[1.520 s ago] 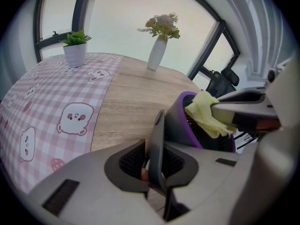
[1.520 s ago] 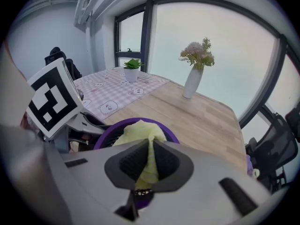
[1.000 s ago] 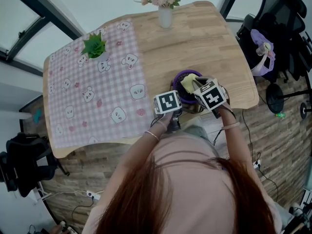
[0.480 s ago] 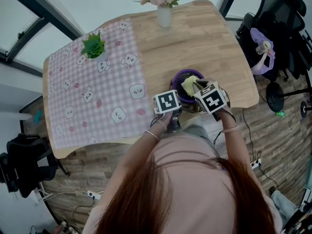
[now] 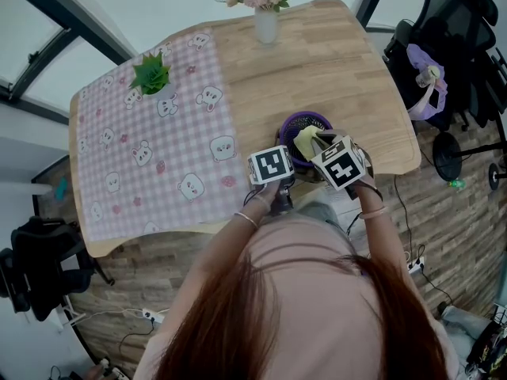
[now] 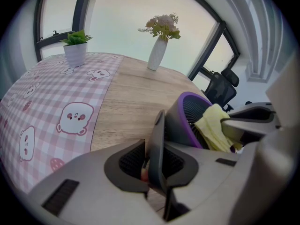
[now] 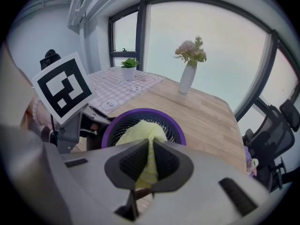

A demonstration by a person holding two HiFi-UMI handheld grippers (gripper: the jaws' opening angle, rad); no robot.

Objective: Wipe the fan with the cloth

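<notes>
A small fan [image 5: 297,125] with a purple rim and a dark grille stands near the table's front right edge. My left gripper [image 5: 283,182] is shut on a thin dark part of the fan's body [image 6: 157,142], low on the fan's left side. A yellow cloth [image 5: 307,138] lies on the grille, with my right gripper [image 5: 318,142] shut on it. In the right gripper view the cloth [image 7: 140,130] runs up from between the jaws of the right gripper [image 7: 150,165] onto the fan [image 7: 140,112]. The left gripper view shows the cloth [image 6: 213,128] draped over the fan's rim [image 6: 187,118].
The wooden table [image 5: 333,62] carries a pink checked mat [image 5: 150,157] on its left half, a small potted plant [image 5: 154,76] and a white vase of flowers [image 5: 267,22] at the back. An office chair [image 5: 451,62] stands off the table's right end.
The right gripper has slipped a little toward the near edge with the cloth on the grille. The left gripper and the fan have stayed put.
</notes>
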